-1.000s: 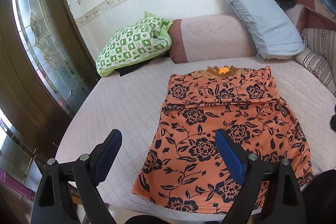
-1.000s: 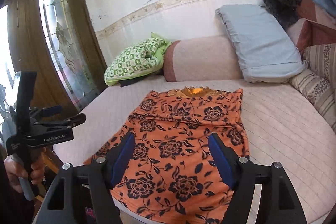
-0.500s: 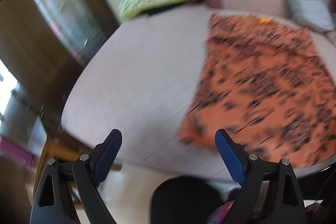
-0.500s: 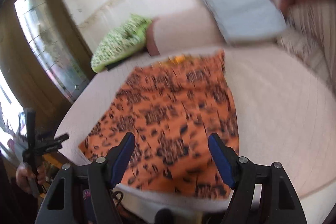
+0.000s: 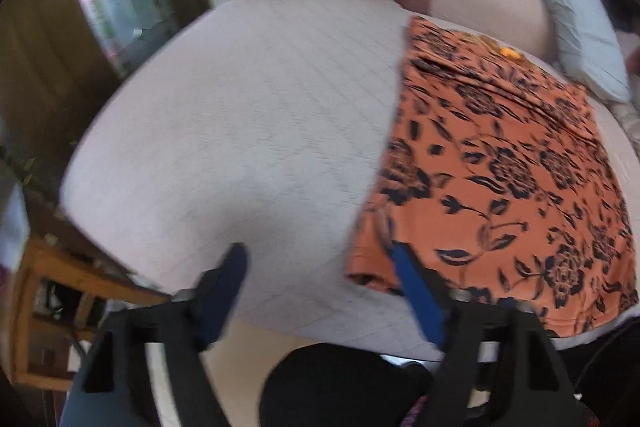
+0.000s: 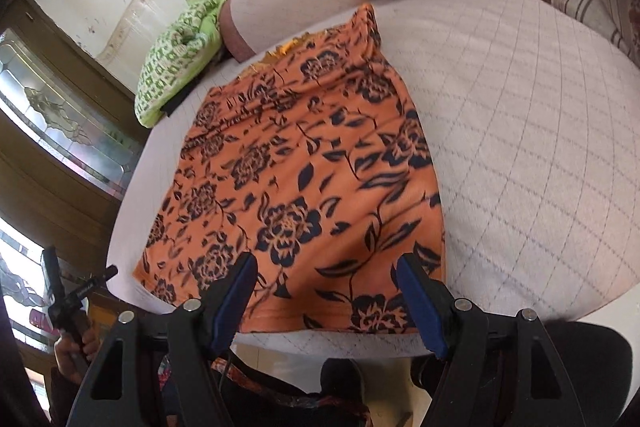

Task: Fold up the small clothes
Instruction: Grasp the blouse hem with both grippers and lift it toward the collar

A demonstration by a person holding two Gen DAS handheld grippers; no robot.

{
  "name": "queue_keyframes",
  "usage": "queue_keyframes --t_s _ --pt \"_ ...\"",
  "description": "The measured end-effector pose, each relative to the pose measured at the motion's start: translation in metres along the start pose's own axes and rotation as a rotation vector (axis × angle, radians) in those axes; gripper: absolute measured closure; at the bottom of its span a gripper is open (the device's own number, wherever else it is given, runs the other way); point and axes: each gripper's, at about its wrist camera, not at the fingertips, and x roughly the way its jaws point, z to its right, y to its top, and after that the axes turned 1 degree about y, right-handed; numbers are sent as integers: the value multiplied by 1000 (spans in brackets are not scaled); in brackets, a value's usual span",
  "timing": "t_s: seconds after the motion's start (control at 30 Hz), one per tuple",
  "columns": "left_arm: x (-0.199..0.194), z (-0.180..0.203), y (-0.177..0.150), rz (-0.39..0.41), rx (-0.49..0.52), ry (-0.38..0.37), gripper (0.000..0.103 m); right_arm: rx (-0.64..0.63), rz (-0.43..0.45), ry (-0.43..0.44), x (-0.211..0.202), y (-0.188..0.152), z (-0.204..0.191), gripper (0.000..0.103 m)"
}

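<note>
Orange floral garment (image 6: 296, 179): lay flat on bed (image 6: 520, 147), long axis running away from both grippers; right gripper (image 6: 324, 299) over its near hem, left gripper (image 5: 316, 287) at its near-left corner, both jaws spread, empty.

Ahead of the blue-padded black right gripper (image 6: 326, 279) lies an orange garment (image 6: 304, 179) with dark navy flowers, on a pale quilted-grid bedcover (image 6: 520, 147), green-and-white checked pillow (image 6: 176, 63) beyond.
</note>
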Motion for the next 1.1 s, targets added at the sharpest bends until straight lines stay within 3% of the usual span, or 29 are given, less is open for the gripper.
queue_keyframes --t_s 0.17,0.27,0.53,0.7,0.83,0.9,0.97,1.0,1.03,1.07,1.1 --pt "39 11 2 -94 -37 -120 59 18 -13 -7 6 -3 4 28" --pt "56 12 -3 -149 -64 -176 60 21 -21 -13 9 -5 5 28" --pt "45 10 -5 -118 -43 -275 78 167 -27 36 17 -7 43 28" --pt "42 22 -1 -97 15 -323 78 308 -28 121 27 -14 69 28" --pt "52 18 0 -126 -15 -313 63 376 -26 142 36 -12 80 32" --pt "54 14 -1 -129 -33 -332 64 402 -28 146 42 -12 84 34" --pt "53 13 -1 -127 -26 -343 66 371 -36 134 43 -11 80 42" --pt "53 13 -2 -127 -20 -344 70 332 -52 127 44 -10 75 56" --pt "53 13 -2 -126 -11 -339 78 307 -67 127 46 -10 71 83" --pt "53 12 -2 -125 -5 -332 82 288 -91 136 49 -11 67 92" --pt "54 10 -2 -127 -7 -334 82 270 -112 133 54 -12 62 93"
